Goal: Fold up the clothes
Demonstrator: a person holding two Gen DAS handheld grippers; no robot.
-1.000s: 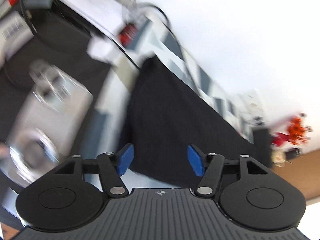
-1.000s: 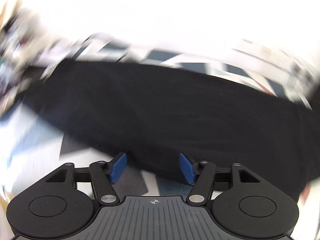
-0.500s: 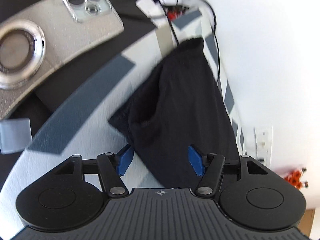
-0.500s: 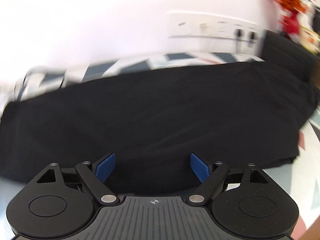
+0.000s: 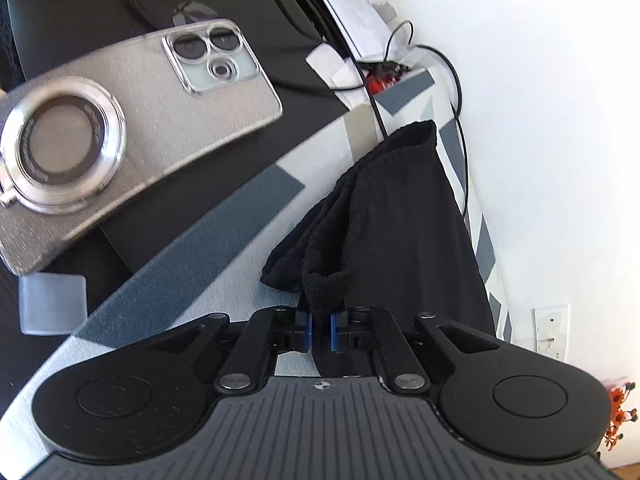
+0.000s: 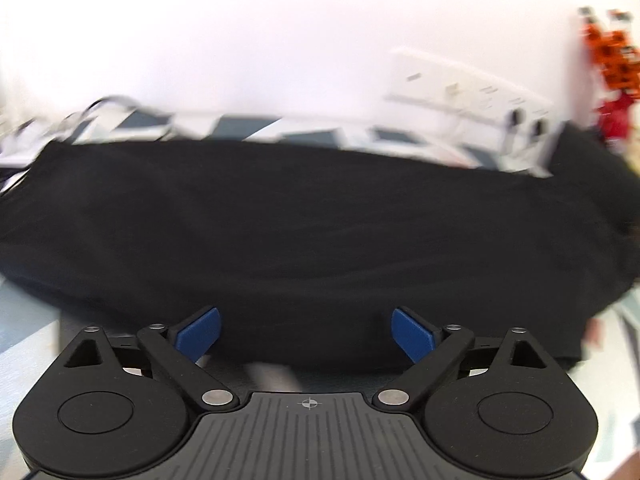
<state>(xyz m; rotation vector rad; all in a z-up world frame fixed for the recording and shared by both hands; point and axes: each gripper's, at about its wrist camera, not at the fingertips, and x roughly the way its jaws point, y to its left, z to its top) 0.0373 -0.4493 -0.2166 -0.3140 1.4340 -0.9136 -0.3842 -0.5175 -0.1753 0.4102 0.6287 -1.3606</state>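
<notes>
A black garment point(image 5: 404, 216) lies along the wall on a white and grey patterned cloth point(image 5: 224, 240). My left gripper point(image 5: 320, 330) is shut on the garment's near corner, and the fabric bunches up just ahead of the blue pads. In the right wrist view the same black garment point(image 6: 304, 232) spreads wide across the frame. My right gripper point(image 6: 306, 334) is open, its blue pads point(image 6: 200, 334) spread wide over the garment's near edge, with nothing between them. That view is blurred.
A phone in a clear case with a ring holder point(image 5: 120, 132) lies on a black surface at the left. Black cables point(image 5: 456, 92) run along the white wall. Wall sockets point(image 6: 472, 92) and orange flowers point(image 6: 608, 48) stand at the right.
My left gripper has closed on the garment's corner; it was open before. My right gripper has opened wider and stays over the garment's near edge.
</notes>
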